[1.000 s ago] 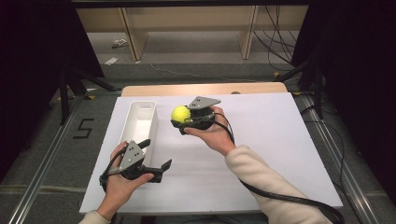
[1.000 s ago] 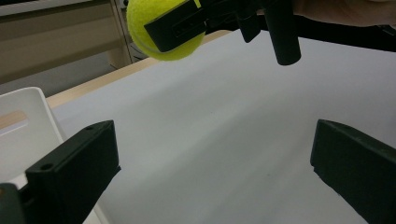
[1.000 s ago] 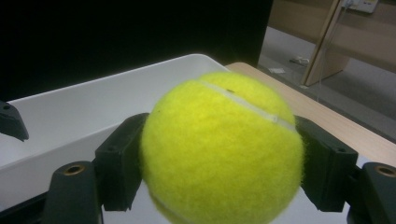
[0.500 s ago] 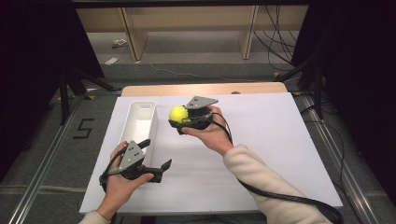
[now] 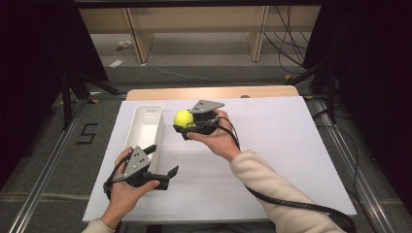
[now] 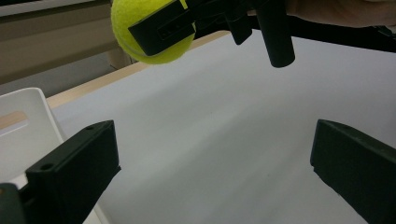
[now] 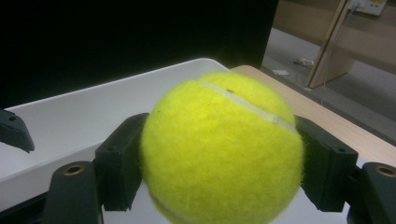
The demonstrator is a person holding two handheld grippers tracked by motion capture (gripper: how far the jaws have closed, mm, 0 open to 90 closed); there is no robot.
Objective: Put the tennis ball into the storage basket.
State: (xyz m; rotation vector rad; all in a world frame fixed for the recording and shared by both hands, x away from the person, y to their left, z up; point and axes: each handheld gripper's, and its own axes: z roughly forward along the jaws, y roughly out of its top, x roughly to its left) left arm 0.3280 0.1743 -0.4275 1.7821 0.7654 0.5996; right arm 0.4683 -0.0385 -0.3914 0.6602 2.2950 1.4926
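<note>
A yellow tennis ball (image 5: pixel 183 118) is held above the white board, just right of a long white bin (image 5: pixel 149 108). My right gripper (image 5: pixel 184 124) is shut on it, a black jaw pressed to each side of the ball (image 7: pixel 224 149). The bin's (image 7: pixel 93 116) white wall lies right behind the ball. My left gripper (image 5: pixel 163 159) rests low near the bin's near end, open, with nothing between its jaws (image 6: pixel 210 177). From there the ball (image 6: pixel 125 18) hangs at the upper left, and the bin (image 6: pixel 23 130) sits at the left edge.
A white board (image 5: pixel 291 145) covers the table, with a strip of wooden tabletop (image 5: pixel 214 92) along its far edge. Metal rails (image 5: pixel 43 170) and dark floor flank the table. The right gripper's cable (image 5: pixel 291 206) trails along the forearm.
The right gripper has drifted slightly left with the ball, closer to the bin. The left gripper has stayed put.
</note>
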